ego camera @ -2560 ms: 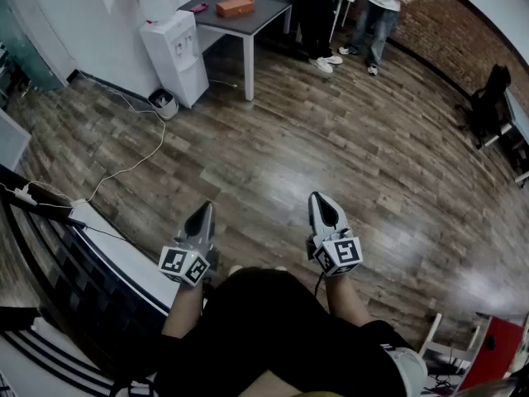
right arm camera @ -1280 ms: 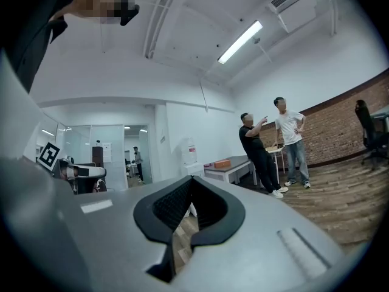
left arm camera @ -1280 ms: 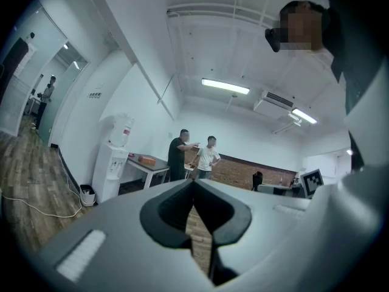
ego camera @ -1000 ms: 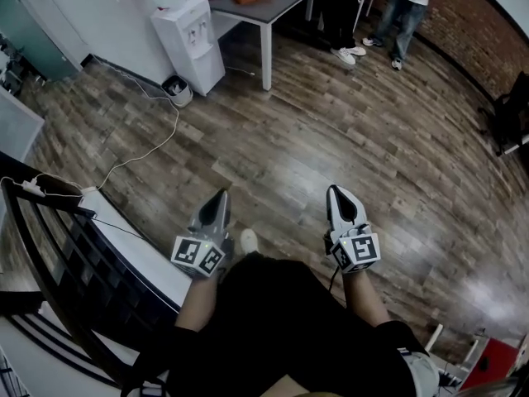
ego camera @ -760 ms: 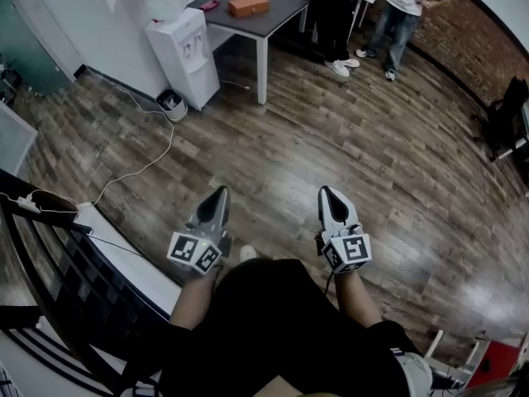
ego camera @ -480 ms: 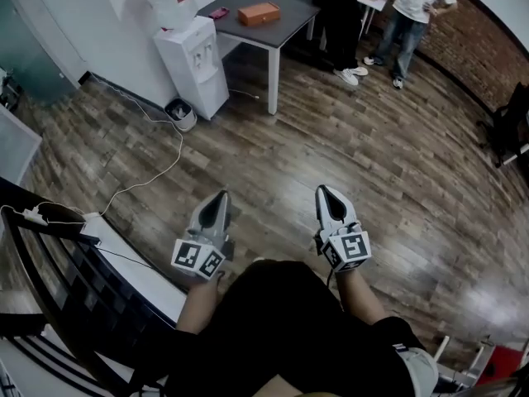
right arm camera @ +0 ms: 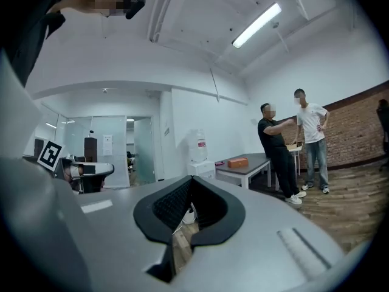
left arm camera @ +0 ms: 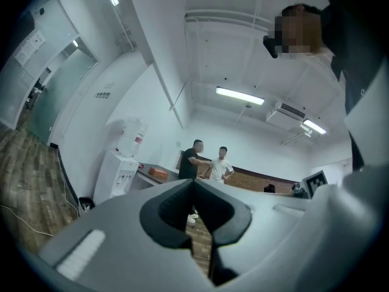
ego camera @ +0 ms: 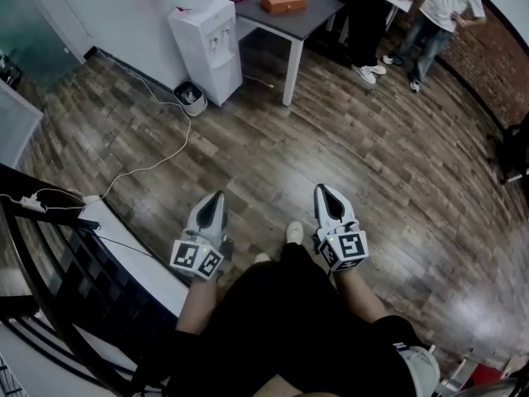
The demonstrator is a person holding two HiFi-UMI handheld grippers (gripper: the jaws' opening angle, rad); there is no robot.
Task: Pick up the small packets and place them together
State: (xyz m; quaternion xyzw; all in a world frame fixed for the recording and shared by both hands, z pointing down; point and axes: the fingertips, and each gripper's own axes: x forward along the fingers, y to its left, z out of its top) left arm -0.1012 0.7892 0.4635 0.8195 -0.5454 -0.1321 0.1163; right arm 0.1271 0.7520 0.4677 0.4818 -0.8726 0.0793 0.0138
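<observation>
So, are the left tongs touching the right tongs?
Apart. The head view shows the left tongs and right tongs side by side, with wooden floor between them.

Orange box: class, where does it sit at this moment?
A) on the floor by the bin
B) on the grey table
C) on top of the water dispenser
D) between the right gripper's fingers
B: the orange box lies on the grey table, which stands to the right of the water dispenser.

L gripper (left arm camera: 194, 184) closed, nothing in it; water dispenser (left arm camera: 117, 175) & table (left arm camera: 143, 167) ahead.
</observation>
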